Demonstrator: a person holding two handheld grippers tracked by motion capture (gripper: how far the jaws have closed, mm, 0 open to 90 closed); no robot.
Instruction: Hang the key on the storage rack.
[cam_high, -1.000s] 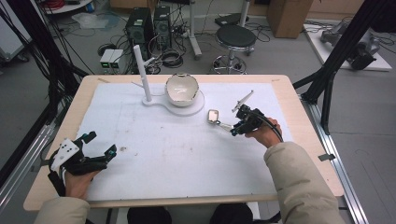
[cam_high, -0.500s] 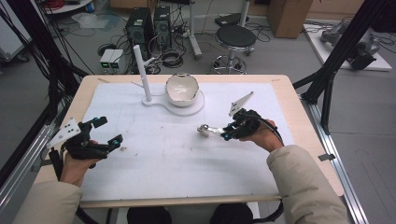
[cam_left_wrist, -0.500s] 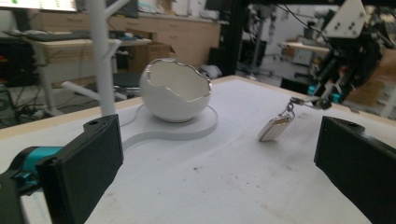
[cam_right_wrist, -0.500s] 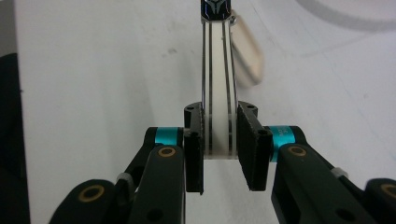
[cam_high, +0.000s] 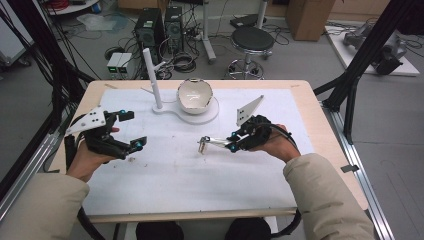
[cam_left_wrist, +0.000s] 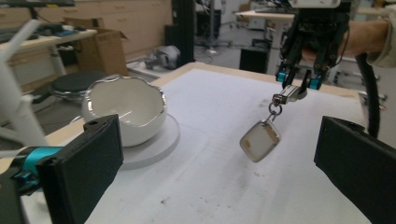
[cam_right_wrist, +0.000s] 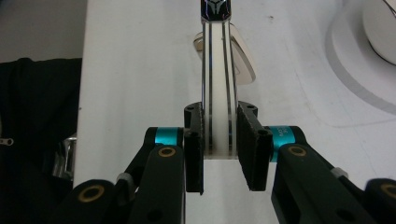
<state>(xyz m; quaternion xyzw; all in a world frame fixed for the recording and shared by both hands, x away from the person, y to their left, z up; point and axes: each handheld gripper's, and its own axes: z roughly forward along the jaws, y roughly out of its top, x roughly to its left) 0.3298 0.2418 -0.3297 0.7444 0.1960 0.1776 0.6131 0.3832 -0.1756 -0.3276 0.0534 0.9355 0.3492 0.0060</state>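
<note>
Table (cam_high: 300, 100) white-topped, lab clutter behind; right tongs (cam_high: 233, 142) clamp keychain (cam_high: 206, 143); left tongs (cam_high: 131, 131) wide open.

Left hand-held gripper (cam_high: 127, 131) agape; right hand-held gripper (cam_high: 231, 141) clamped.

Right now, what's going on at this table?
A person works a hand-held gripper in each hand. The right hand-held gripper is shut on the strap of a key fob, holding it in the air above the white mat so the tag dangles. The left hand-held gripper is open and holds nothing, facing the fob. A white bowl sits on a stand with an upright post at the far side.
</note>
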